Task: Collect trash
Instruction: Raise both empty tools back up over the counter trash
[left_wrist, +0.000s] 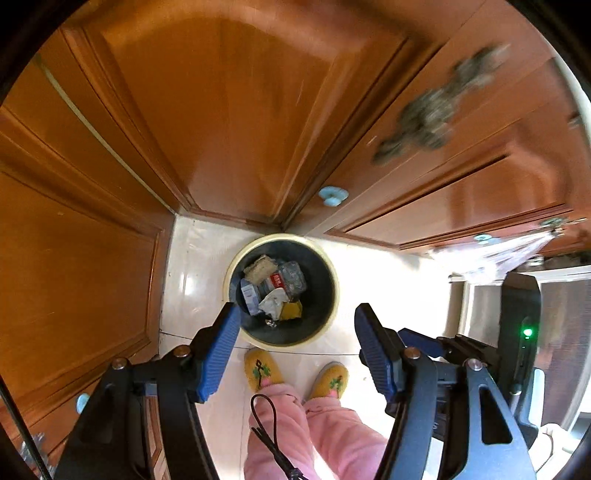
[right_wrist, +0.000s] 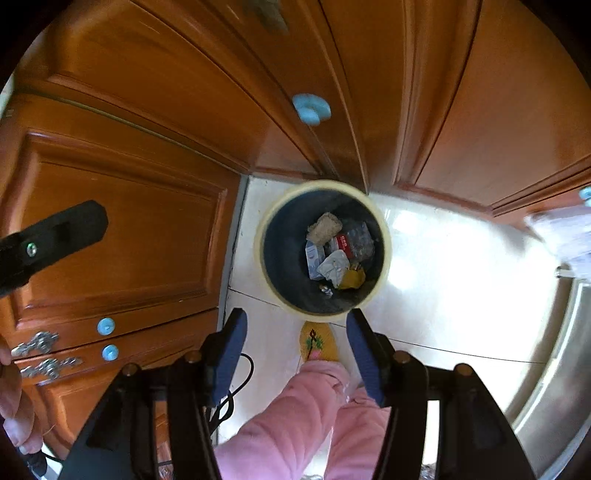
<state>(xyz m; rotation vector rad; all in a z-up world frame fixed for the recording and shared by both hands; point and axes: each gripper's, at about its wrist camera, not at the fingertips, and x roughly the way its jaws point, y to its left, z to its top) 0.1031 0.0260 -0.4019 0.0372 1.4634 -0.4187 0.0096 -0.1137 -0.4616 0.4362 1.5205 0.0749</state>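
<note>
A round trash bin (left_wrist: 236, 266) with a cream rim and dark inside stands on the floor in the corner of the cabinets; it also shows in the right wrist view (right_wrist: 280, 240). Inside lie several pieces of trash (left_wrist: 275, 286): a sponge, a crushed bottle, a small carton, crumpled paper and a yellow scrap (right_wrist: 334, 254). My left gripper (left_wrist: 297, 349) is open and empty, held high above the bin. My right gripper (right_wrist: 295, 350) is open and empty, also above the bin's near rim. The right gripper's body shows in the left wrist view (left_wrist: 517, 332).
Orange wooden cabinet doors (left_wrist: 229, 110) with pale blue knobs (right_wrist: 312, 107) surround the corner. The person's pink trousers (left_wrist: 317, 432) and yellow slippers (left_wrist: 260, 369) stand on the white tile floor just before the bin. A metal surface (right_wrist: 554, 387) is at right.
</note>
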